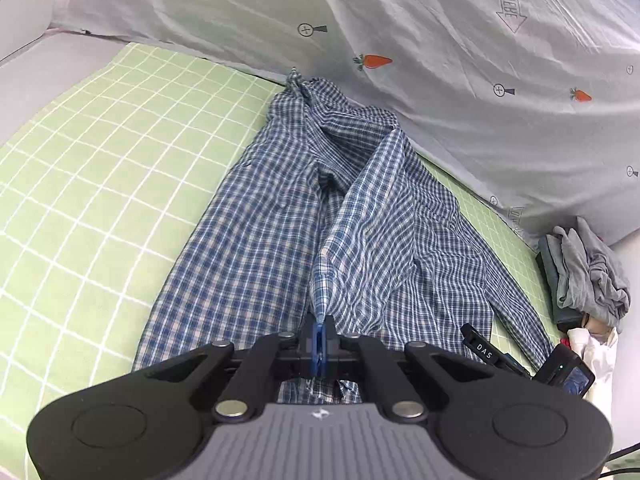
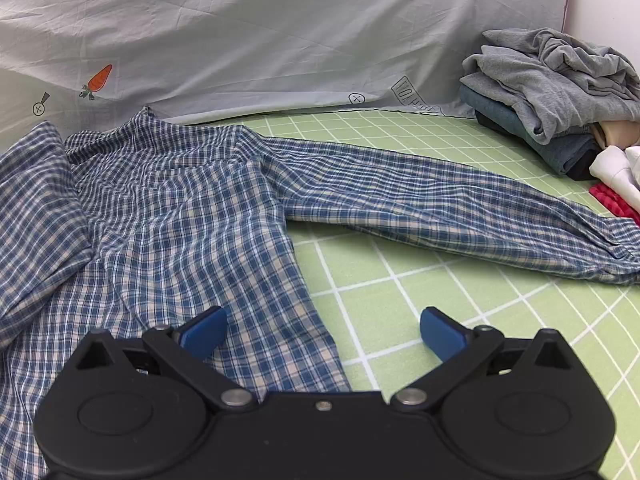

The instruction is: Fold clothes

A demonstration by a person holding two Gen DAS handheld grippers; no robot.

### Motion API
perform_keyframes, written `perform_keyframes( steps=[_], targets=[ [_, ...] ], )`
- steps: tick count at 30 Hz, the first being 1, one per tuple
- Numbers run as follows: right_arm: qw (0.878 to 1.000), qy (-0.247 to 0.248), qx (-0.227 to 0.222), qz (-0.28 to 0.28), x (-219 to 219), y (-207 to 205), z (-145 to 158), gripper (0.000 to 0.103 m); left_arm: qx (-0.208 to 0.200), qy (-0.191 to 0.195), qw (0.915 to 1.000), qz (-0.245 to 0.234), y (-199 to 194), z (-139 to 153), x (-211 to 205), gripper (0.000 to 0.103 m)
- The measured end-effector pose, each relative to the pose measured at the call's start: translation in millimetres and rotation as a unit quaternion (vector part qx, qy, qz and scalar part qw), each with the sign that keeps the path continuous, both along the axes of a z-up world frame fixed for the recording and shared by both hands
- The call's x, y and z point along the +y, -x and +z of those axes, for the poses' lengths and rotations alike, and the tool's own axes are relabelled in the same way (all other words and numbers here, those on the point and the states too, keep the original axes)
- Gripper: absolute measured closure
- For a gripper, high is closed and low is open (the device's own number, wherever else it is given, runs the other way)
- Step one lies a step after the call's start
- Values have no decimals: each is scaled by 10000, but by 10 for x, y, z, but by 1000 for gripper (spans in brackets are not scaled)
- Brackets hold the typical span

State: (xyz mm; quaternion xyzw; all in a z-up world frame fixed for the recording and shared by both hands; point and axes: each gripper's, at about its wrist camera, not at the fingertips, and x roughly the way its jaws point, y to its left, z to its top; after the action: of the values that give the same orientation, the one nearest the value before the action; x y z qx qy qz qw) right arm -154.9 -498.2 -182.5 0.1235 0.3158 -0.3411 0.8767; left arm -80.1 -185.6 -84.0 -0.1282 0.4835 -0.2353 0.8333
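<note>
Pinching a lifted edge of the shirt, the left gripper has its blue pads clamped on the cloth; the right gripper hangs spread wide over the shirt's side edge, holding nothing; the shirt lies rumpled on the green sheet, one sleeve stretched toward the pile; a one-sided pull could drag or bunch it, or the thin pinch might slip; its near hem is hidden behind both grippers.

The shirt is lying on the sheet, its sleeve reaching toward three o'clock, the quilt sitting behind at twelve and the pile resting at two o'clock.
</note>
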Motion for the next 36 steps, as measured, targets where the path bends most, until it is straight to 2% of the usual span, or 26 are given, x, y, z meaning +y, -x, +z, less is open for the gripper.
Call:
perform_keyframes(
  steps=[8,12,18,23,28,30,33,36],
  targets=[
    [10000,0,0,-2,1,-1,0,0,449,102,9968,659,240,-93,467,101],
    [10000,0,0,0,0,0,0,0,645,32,9942,865,322,-177,609,101],
    [10000,3,5,9,-6,5,-6,0,909,-289,9922,797,361,-439,670,100],
    [10000,-6,4,30,-20,9,-10,0,1265,-566,9888,562,374,-644,698,100],
    [9998,-59,84,156,-14,32,14,0,997,-509,9930,369,343,-443,703,100],
    [9991,-215,245,281,19,68,62,0,874,-487,9946,292,330,-354,703,94],
    [9985,-180,345,381,179,203,100,0,649,-501,9965,158,302,-224,668,82],
    [9986,-139,290,432,342,388,135,0,334,-720,9967,-160,282,-138,532,79]
  ],
)
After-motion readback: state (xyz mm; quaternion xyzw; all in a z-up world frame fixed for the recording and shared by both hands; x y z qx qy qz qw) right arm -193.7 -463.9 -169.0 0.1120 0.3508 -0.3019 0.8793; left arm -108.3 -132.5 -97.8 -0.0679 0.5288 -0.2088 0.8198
